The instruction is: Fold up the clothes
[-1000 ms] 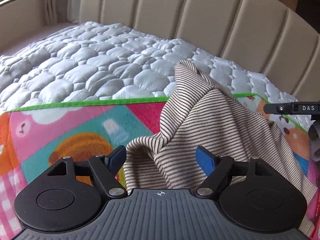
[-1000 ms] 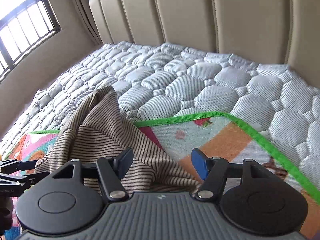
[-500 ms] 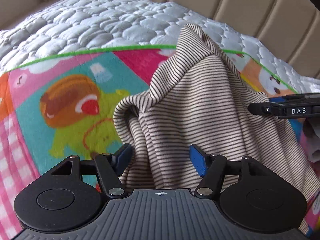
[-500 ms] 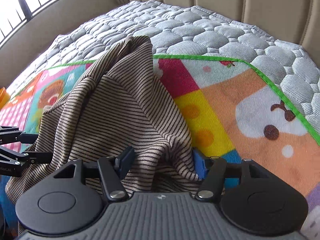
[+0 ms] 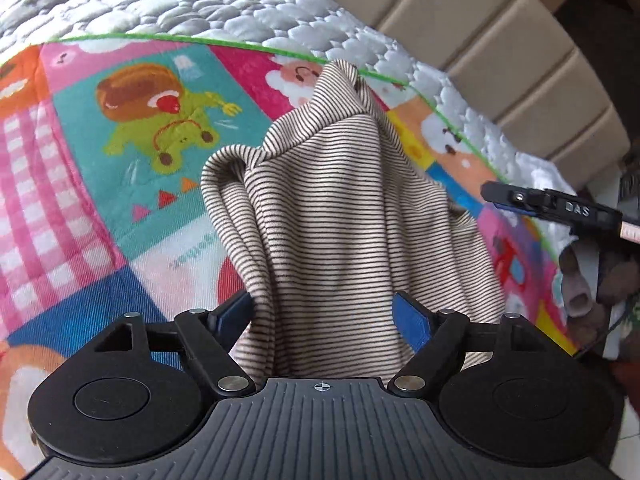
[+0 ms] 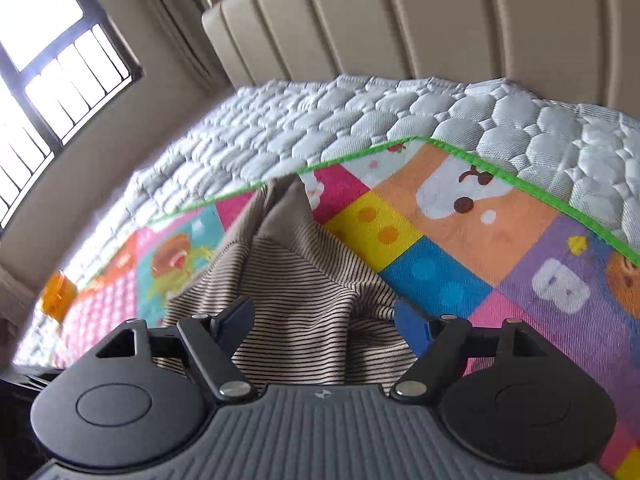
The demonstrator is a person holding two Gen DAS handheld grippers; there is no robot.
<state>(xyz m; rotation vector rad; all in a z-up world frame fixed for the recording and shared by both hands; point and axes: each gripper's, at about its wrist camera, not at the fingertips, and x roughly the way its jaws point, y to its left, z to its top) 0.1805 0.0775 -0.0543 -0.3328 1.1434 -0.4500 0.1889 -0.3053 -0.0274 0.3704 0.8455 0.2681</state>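
— How do the claws stand?
— The left claw has just been opening; striped cloth sits between its blue pads, which stand apart. The right claw has also just been opening, jaws apart, cloth between them.
— Where's the garment?
— The striped top rises bunched from both claws, its far end draped onto the colourful cartoon mat on the quilted bed.

The striped shirt is cream with thin dark lines. It is bunched up and pulled up off the bright picture mat, with deep folds. Its far end rests near the mat's green edge.
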